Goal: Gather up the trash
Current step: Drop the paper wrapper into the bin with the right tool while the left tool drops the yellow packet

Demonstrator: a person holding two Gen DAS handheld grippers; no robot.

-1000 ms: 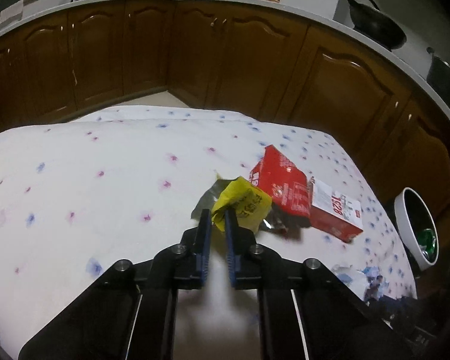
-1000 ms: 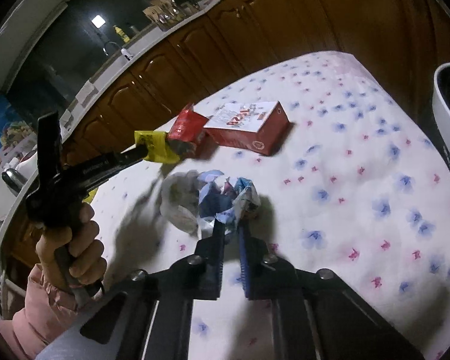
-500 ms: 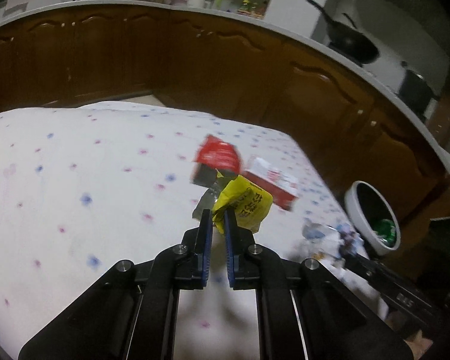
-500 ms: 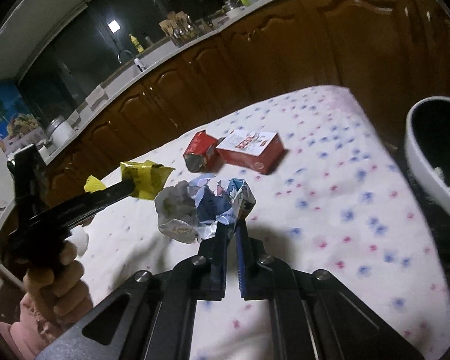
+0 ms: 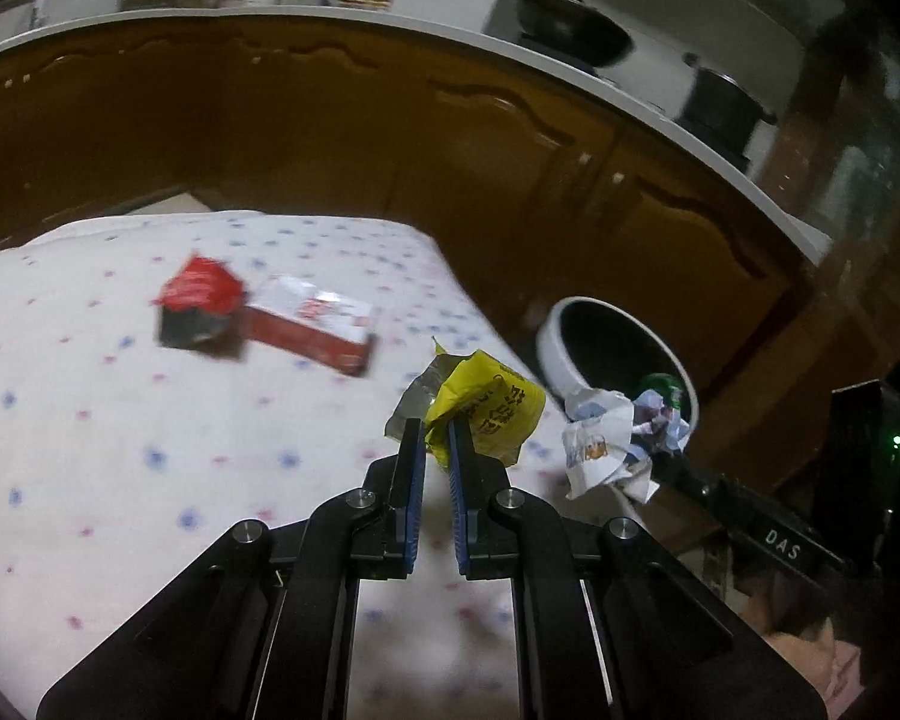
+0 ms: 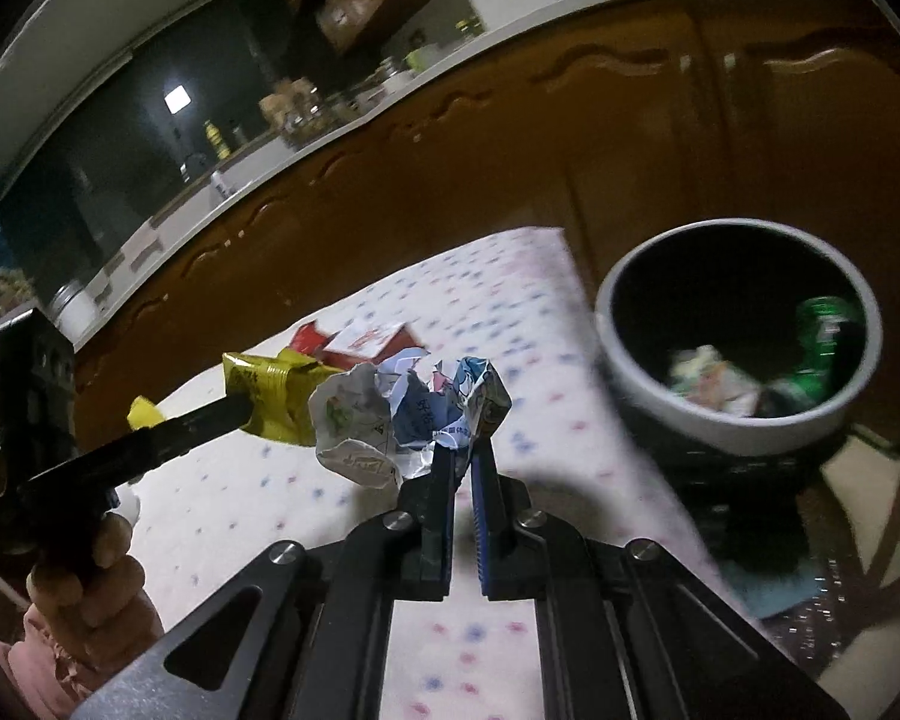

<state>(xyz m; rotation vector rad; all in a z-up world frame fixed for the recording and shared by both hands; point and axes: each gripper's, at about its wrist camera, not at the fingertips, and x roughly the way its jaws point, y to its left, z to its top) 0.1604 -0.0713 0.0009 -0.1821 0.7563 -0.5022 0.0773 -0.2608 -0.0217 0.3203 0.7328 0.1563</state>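
Both grippers have swung away from the middle of the table [image 5: 120, 480] toward its far right edge since a second ago, so the bin [image 6: 744, 432], then cut off at the frame's right side, now fills the right half of the right wrist view. It is a white, round, dark-lined bin standing off the table's corner, with a green can [image 6: 825, 330] and some paper already inside. Behind on the cloth, in the upper left of the left wrist view, lie a red box [image 5: 312, 330] and a smaller red carton [image 5: 201, 312], touching each other and well apart from both grippers. The right gripper [image 6: 461, 462] is clamped on a crumpled paper ball [image 6: 402, 414]; the bin lies ahead and to the right of it, near, so I judge this hand the closer one. The left gripper [image 5: 433, 438] pinches a yellow wrapper [image 5: 492, 408], which hangs just left of the ball, almost touching it. From the left wrist the bin's mouth sits up and to the right of the wrapper, with the ball between. The drop likely turns on carrying each piece rightward past the table edge until it is over the rim, right hand first.
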